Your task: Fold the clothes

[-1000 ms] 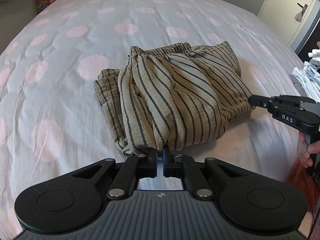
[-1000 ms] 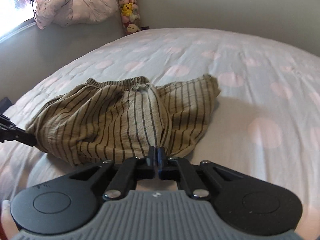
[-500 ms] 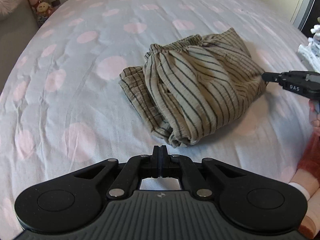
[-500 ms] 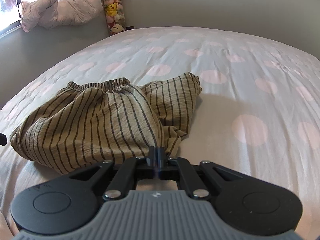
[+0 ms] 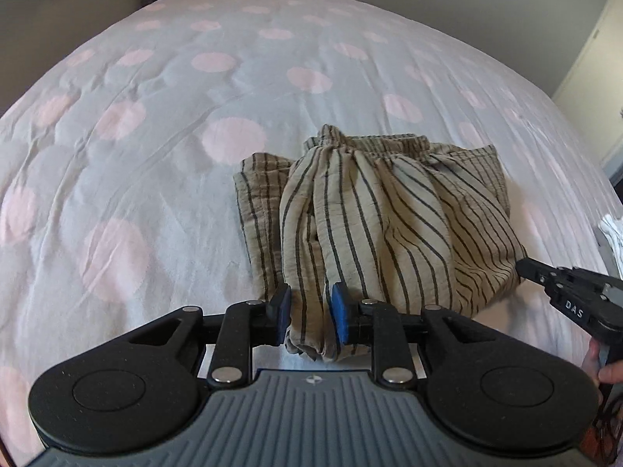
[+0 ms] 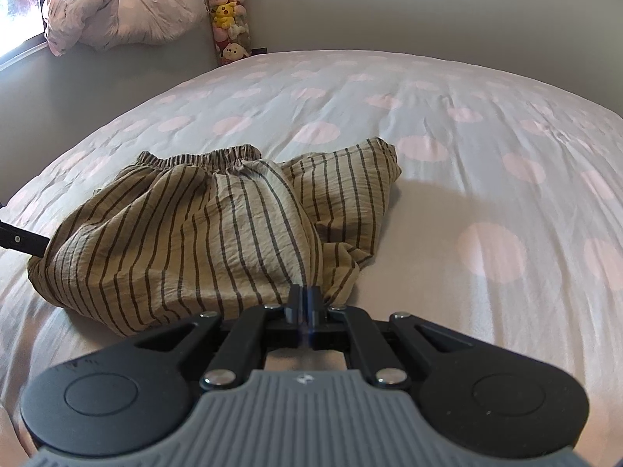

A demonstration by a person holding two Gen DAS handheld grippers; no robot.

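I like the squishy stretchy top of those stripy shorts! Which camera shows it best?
The right wrist view shows it best: the gathered elastic waistband of the beige black-striped cloth shorts runs clearly along the far edge. In the left wrist view the waistband is farther off, bunched and partly hidden by folds.

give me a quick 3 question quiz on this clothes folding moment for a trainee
1. True or false: the left gripper has its jaws shut flat together with no cloth between them.
2. Multiple choice: the striped garment lies on A) a wooden floor, B) a bedsheet with pink dots, C) a chair.
3. Fill in: the right gripper is shut on the garment's near ____.

Key
1. False: the jaws stand apart with a bunch of cloth between the blue pads.
2. B
3. Edge
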